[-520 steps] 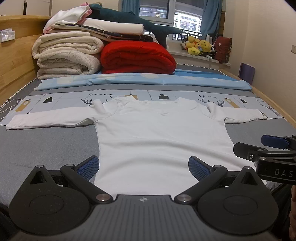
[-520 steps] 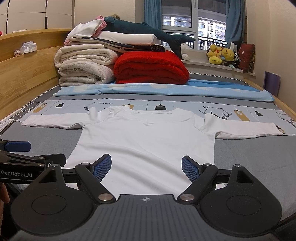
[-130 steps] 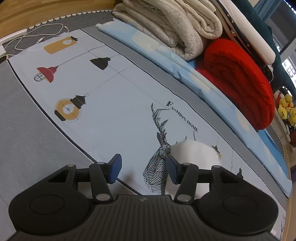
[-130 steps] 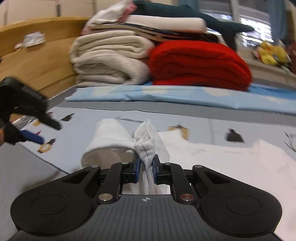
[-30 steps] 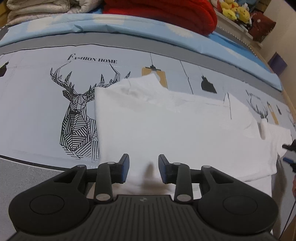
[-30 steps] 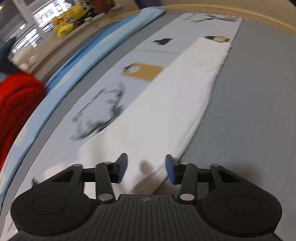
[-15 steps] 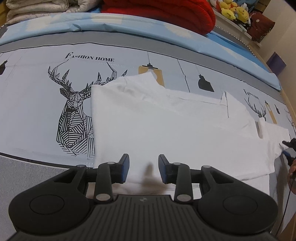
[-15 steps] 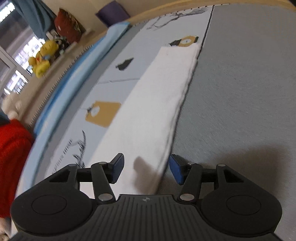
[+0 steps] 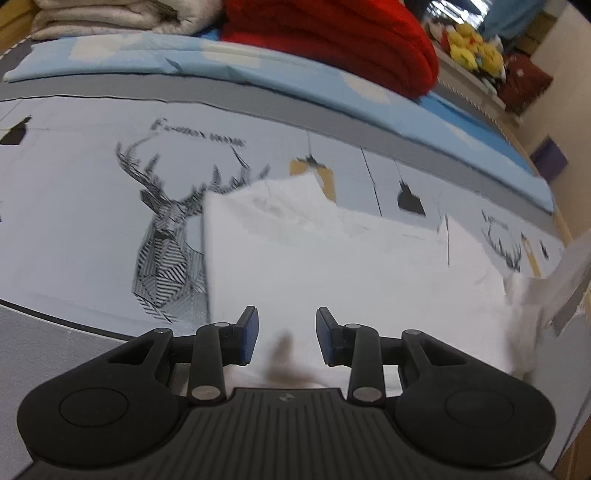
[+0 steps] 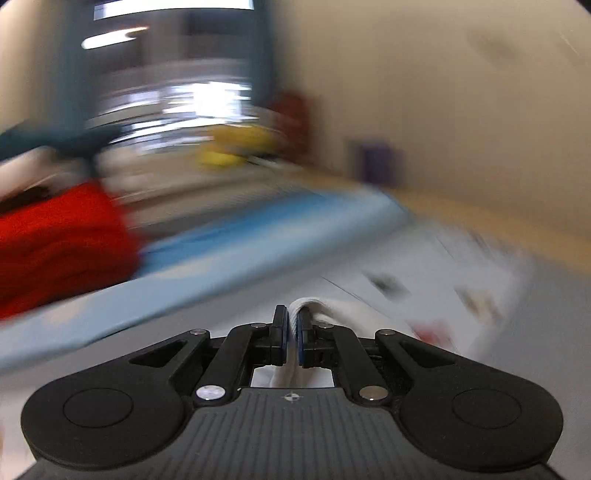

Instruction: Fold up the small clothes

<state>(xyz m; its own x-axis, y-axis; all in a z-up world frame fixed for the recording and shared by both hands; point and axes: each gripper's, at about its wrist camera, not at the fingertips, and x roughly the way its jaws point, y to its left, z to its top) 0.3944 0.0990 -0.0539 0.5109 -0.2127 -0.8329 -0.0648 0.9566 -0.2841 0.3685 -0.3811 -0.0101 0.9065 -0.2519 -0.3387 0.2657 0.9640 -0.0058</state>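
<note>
A small white long-sleeved shirt lies flat on the printed bed sheet, its left sleeve folded in over the body. My left gripper is open and empty, low over the shirt's left part. My right gripper is shut on the white right sleeve and holds it raised off the bed; that view is heavily blurred. In the left wrist view the lifted sleeve shows blurred at the right edge.
A red blanket and cream folded blankets are stacked at the head of the bed behind a light blue sheet. Yellow plush toys sit on the sill. The wooden bed rail runs along the right.
My right gripper has shut on the right sleeve and lifted it, swinging fast. The left gripper has stayed open over the shirt, shifting slightly.
</note>
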